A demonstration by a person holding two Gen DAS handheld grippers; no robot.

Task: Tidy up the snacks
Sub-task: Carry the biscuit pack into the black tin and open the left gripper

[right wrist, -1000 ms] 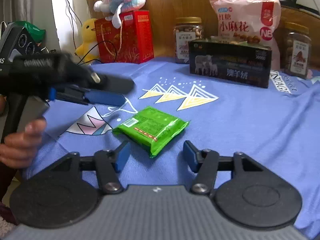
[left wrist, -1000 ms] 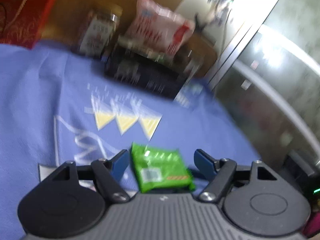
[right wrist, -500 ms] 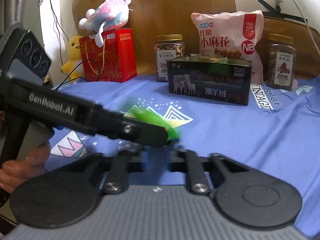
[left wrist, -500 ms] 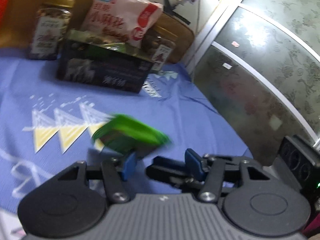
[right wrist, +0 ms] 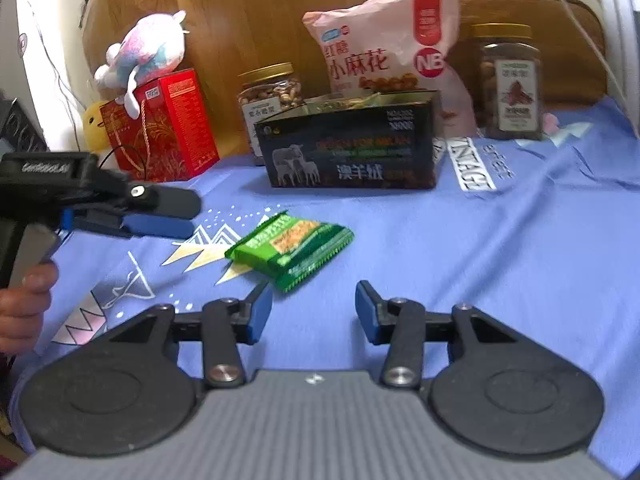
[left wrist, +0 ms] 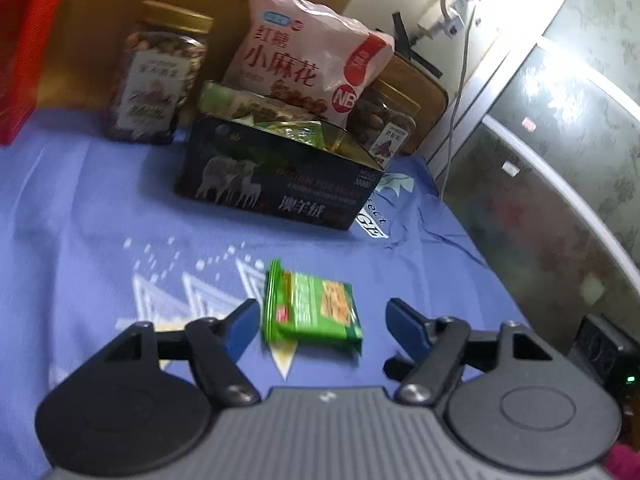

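A blue printed cloth (right wrist: 500, 240) covers the surface, bearing white and yellow triangle motifs (right wrist: 200, 246). At rear left, a pastel plush toy (right wrist: 144, 56) rests atop a red gift box (right wrist: 164, 128), with a yellow plush (right wrist: 94, 126) just beside it. A wooden board (right wrist: 240, 20) stands behind; a patterned glass panel (left wrist: 560, 168) flanks the right.

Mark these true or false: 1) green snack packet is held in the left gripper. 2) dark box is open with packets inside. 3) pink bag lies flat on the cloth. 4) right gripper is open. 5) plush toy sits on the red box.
1) False. The green snack packet lies on the blue cloth; the left gripper is open, pads clear of it.
2) True. The dark box shows green packets at its open top.
3) False. The pink bag stands upright behind the box.
4) True. The right gripper is open and holds nothing.
5) True. The plush toy rests on the red box.
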